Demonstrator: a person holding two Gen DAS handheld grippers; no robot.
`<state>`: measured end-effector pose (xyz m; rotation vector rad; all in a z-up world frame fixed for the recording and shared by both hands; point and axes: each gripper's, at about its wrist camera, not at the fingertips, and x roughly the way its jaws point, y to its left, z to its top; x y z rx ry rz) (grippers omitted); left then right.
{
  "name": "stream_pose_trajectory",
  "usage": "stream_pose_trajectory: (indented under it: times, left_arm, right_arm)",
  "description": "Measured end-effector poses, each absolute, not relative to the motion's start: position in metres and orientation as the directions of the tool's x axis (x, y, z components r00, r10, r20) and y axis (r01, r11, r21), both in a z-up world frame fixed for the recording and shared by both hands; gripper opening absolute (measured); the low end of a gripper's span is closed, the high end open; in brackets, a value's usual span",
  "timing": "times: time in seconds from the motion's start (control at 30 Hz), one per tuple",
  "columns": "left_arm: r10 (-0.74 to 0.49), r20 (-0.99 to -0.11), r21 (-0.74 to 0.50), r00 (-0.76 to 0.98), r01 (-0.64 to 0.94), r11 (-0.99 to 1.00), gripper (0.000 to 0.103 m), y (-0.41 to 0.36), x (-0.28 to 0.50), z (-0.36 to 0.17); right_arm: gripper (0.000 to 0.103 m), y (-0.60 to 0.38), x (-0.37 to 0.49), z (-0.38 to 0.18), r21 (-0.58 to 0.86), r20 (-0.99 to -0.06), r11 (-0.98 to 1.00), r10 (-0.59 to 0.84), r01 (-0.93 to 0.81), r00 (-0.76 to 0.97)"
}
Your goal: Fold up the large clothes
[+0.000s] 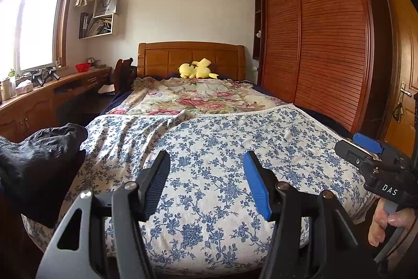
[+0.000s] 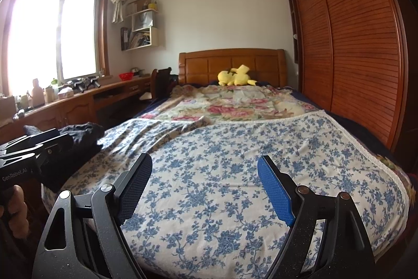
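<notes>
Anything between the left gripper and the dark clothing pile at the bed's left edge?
Nothing visible. The left gripper hangs open over the blue floral sheet; the black garment sits bunched to its left, with only bare sheet between.

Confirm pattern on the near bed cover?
White with blue floral print, on the bed cover. Clearest in the right wrist view.

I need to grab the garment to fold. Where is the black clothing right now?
The black clothing lies bunched at the bed's near-left corner in both views, on the blue floral sheet, left of the open left gripper.
</notes>
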<state>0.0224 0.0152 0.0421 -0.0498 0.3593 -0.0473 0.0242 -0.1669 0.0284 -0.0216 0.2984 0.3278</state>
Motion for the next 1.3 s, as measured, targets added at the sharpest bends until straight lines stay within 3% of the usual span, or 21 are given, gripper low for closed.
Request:
stream_pose_trajectory:
  times: [1.3]
  left_arm:
    - [-0.06, -0.384, -0.049, 0.921, 0.044, 0.998, 0.058, 0.014, 0.027, 0.029]
  right_arm:
    - [0.085, -0.169, 0.024, 0.027, 0.029, -0.292, 0.945, 0.319, -0.325, 0.902]
